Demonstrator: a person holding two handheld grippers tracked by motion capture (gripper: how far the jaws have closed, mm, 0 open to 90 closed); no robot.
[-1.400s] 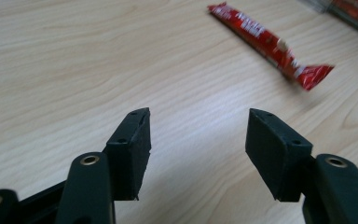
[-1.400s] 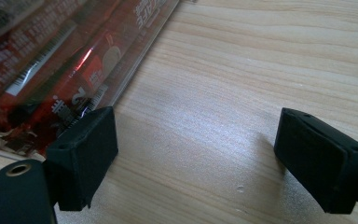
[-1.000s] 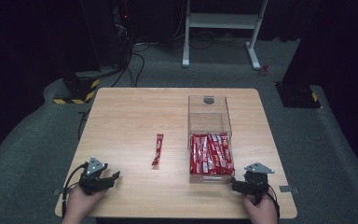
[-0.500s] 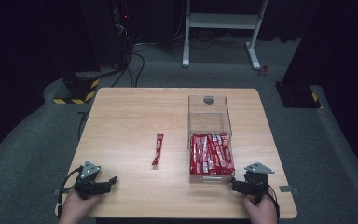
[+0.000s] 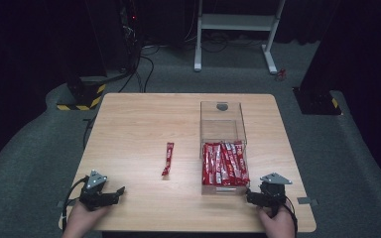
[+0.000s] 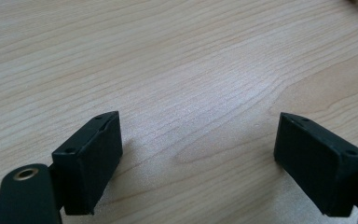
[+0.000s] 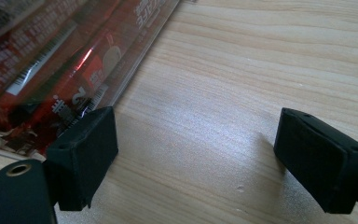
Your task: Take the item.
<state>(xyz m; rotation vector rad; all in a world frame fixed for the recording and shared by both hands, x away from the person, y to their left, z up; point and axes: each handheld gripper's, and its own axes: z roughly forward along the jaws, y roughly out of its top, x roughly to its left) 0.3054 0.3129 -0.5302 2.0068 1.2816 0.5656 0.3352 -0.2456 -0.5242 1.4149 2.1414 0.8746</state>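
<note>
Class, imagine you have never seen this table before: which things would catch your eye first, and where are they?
The bright red packets stand out first, packed side by side in the near end of a clear box on the right half of the wooden table. Next comes one lone red packet lying near the table's middle, left of the box. At the near edge, the left hand-held gripper and the right hand-held gripper rest with jaws apart, holding nothing.

Table [image 5: 144, 119] brightly lit from overhead, surroundings dark, soft glare on wood, close views slightly blurred
</note>
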